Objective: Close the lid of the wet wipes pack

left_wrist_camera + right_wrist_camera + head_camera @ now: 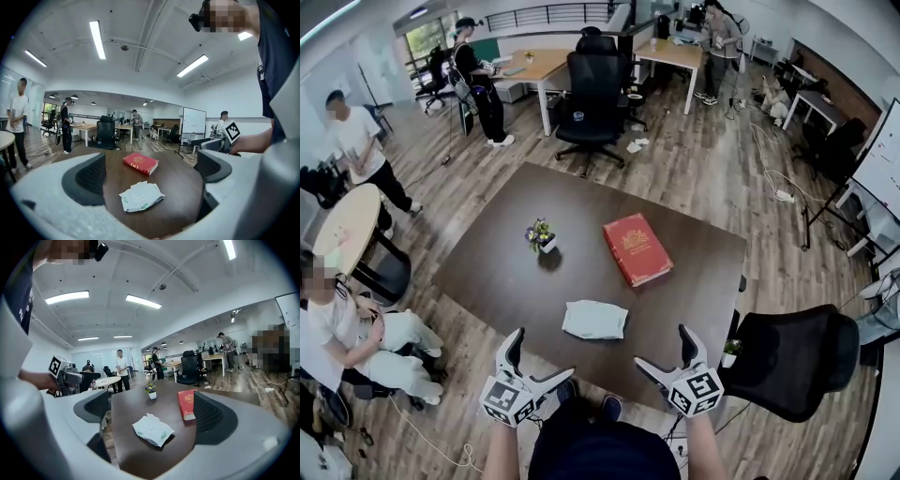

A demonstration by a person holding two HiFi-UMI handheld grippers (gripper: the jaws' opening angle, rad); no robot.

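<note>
The wet wipes pack (594, 320) is a white soft pack with green print, lying flat on the dark brown table (506, 272) near its front edge. In the left gripper view the pack (140, 197) lies ahead between the jaws, a small white flap raised at its far edge. The right gripper view shows the pack (153, 429) the same way, untouched. My left gripper (542, 356) hovers at the table's near edge, left of the pack, jaws wide and empty. My right gripper (663, 347) hovers to the pack's right, also open and empty.
A red book (637, 247) lies beyond the pack on the right. A small potted flower (540, 234) stands at mid-table. A black office chair (797, 361) sits close on the right. People stand and sit at the left near a round table (342, 230).
</note>
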